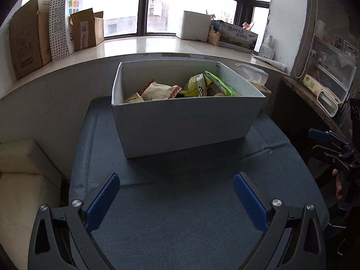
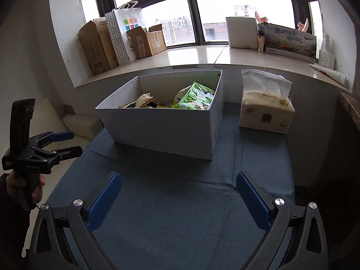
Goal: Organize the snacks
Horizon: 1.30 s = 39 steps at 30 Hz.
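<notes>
A white open box [image 1: 180, 126] stands on the blue-grey tabletop [image 1: 175, 213], also in the right wrist view [image 2: 162, 130]. It holds several snack packets: a tan one [image 1: 157, 91], a yellow one [image 1: 196, 86] and a green one [image 1: 221, 85], the green also in the right wrist view [image 2: 195, 99]. My left gripper [image 1: 176, 180] is open and empty, short of the box; it shows in the right wrist view [image 2: 67, 144]. My right gripper [image 2: 178, 178] is open and empty, short of the box; it shows at the left wrist view's right edge [image 1: 319, 144].
A tissue pack [image 2: 265, 105] stands right of the box. The windowsill [image 2: 202, 54] behind carries cardboard boxes [image 2: 99, 42], a paper bag [image 2: 126, 31], a white box [image 2: 241, 32] and a printed carton [image 2: 290, 42]. A cream cushion [image 1: 24, 180] lies left of the table. A cluttered shelf [image 1: 315, 94] stands at right.
</notes>
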Each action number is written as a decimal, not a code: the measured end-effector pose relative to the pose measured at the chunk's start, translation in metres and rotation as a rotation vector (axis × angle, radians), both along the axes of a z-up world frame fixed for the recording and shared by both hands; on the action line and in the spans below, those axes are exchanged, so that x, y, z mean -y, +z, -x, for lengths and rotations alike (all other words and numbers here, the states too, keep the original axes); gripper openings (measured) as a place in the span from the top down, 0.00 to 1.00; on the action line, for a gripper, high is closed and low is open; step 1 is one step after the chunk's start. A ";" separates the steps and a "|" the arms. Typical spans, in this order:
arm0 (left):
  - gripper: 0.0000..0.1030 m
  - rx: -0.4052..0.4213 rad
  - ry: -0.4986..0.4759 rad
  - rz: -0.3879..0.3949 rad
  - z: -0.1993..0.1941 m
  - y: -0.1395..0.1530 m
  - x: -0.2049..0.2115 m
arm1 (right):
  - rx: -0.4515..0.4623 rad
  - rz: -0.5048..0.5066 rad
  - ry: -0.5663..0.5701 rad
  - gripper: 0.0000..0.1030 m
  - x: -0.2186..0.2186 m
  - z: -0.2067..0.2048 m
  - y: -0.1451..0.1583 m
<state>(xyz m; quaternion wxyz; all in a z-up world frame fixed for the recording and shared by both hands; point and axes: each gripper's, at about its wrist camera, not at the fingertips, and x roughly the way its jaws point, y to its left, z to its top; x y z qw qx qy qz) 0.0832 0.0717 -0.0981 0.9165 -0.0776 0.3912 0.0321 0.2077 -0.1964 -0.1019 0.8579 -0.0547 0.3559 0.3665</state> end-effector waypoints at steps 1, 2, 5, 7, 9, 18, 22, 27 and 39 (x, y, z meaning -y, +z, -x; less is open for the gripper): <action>0.00 -0.005 0.011 0.009 0.008 -0.005 0.000 | -0.014 -0.013 -0.007 0.00 0.005 0.006 -0.005; 0.00 -0.007 0.025 0.017 0.014 -0.008 0.001 | -0.028 -0.027 -0.011 0.00 0.010 0.011 -0.010; 0.00 -0.008 0.056 0.037 0.029 -0.013 0.003 | -0.060 -0.046 -0.047 0.00 0.019 0.024 -0.020; 0.00 0.011 0.074 0.016 0.037 -0.008 0.009 | -0.057 -0.061 -0.078 0.00 0.023 0.034 -0.020; 0.00 0.030 0.071 0.001 0.042 -0.001 0.016 | -0.051 -0.078 -0.085 0.00 0.025 0.042 -0.017; 0.00 0.133 0.038 -0.036 0.058 0.045 0.044 | 0.017 -0.072 -0.087 0.00 0.019 0.067 0.010; 0.00 0.173 0.041 -0.053 0.068 0.063 0.053 | 0.034 -0.062 -0.077 0.00 0.012 0.076 0.020; 0.00 0.144 0.062 -0.060 0.070 0.067 0.057 | 0.057 -0.039 -0.078 0.00 0.007 0.085 0.024; 0.00 0.148 0.065 -0.105 0.076 0.070 0.068 | 0.083 -0.053 -0.062 0.00 0.009 0.099 0.032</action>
